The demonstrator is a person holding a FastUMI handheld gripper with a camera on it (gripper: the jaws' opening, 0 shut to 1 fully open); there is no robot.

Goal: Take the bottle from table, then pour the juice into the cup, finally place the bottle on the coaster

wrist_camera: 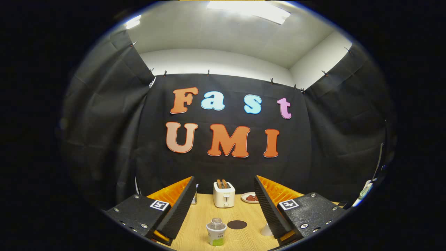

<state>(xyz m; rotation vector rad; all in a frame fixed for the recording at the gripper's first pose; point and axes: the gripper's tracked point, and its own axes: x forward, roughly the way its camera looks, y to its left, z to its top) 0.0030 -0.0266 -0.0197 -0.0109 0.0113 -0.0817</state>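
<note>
Looking along your gripper (pixel 223 205), you have its two fingers spread wide apart with nothing between them but open tabletop. Each finger block carries one square black-and-white marker, so two markers in all; they are patterns, not words.

One bottle (pixel 216 232) stands upright on the wooden table (pixel 198 223), in the gap between the fingers and low in the view, nearer the left finger. You can see its clear top and a white-and-green label wrapped round the body, but the print on it is too small to read. One dark round coaster (pixel 237 224) lies flat just beside the bottle, to its right and slightly beyond it, not touching. One pale cup (pixel 266 230) shows partly at the inner edge of the right finger, its upper part hidden behind that finger.

Beyond these, one white toaster (pixel 224 194) stands at the far edge of the table with two slices sticking up from its slots. One small plate (pixel 249 197) with something reddish on it sits right of the toaster. No brand name is legible on any of these.
</note>
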